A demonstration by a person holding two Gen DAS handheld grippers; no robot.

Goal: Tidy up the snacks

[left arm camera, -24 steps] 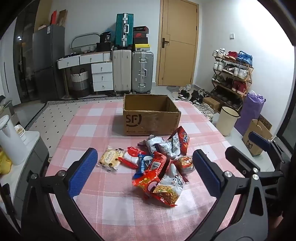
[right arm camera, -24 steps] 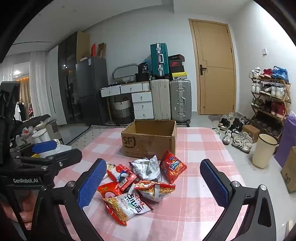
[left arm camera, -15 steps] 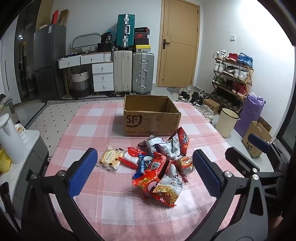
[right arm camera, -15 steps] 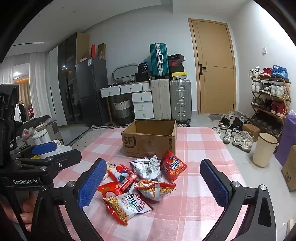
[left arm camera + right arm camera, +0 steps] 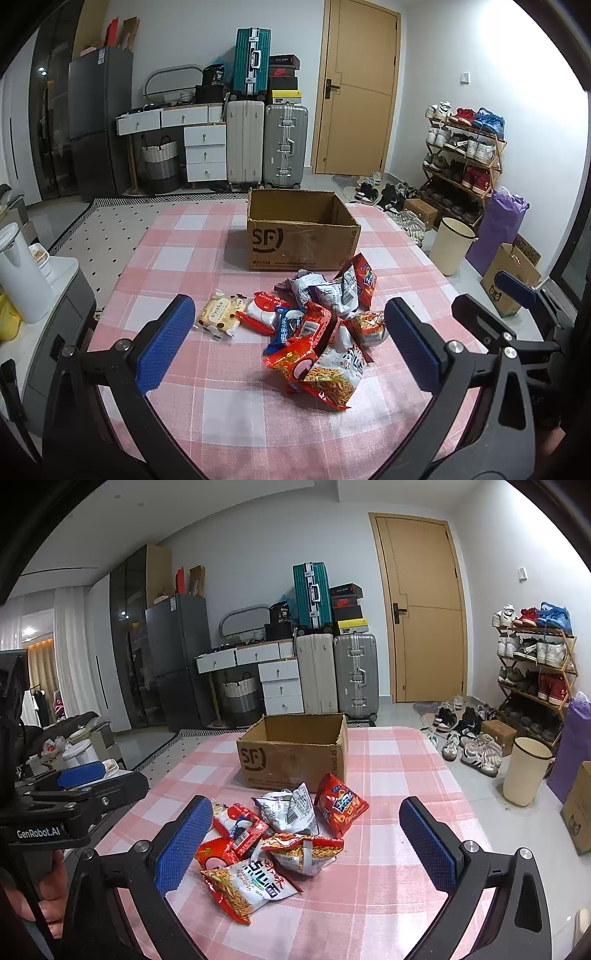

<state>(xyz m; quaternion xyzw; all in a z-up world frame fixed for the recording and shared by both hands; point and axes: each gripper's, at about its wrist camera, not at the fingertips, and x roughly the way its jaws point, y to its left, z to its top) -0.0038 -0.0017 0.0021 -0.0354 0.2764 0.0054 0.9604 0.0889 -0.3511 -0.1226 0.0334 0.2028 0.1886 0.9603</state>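
Nearest in each wrist view stand the blue pads of the left gripper (image 5: 288, 341) and the right gripper (image 5: 304, 843), both with jaws spread wide and nothing between them — neither touches a packet. They hang above the near edge of the bench (image 5: 229, 417), which wears a pink checked cloth.

Just beyond the pads lies the heap of snack packets (image 5: 321, 332), loose and overlapping at the middle of the bench. A noodle bag (image 5: 247, 884) sits closest, at about 6 o'clock of the heap; a pale yellow packet (image 5: 219, 314) lies slightly apart at 9 o'clock; a red chip bag (image 5: 340, 805) leans at 1 o'clock, near the carton. Past the heap, at 12 o'clock, stands the open cardboard box (image 5: 299, 236), which looks empty from here, though its floor is hidden.

By my judgement the task has not properly begun: no packet is lifted, none is in the box. The next move calls for choosing one packet at the edge of the pile — the noodle bag or the yellow one seem easiest — lowering open jaws around it and closing gently, since the bags are crinkly and overlap their neighbours.
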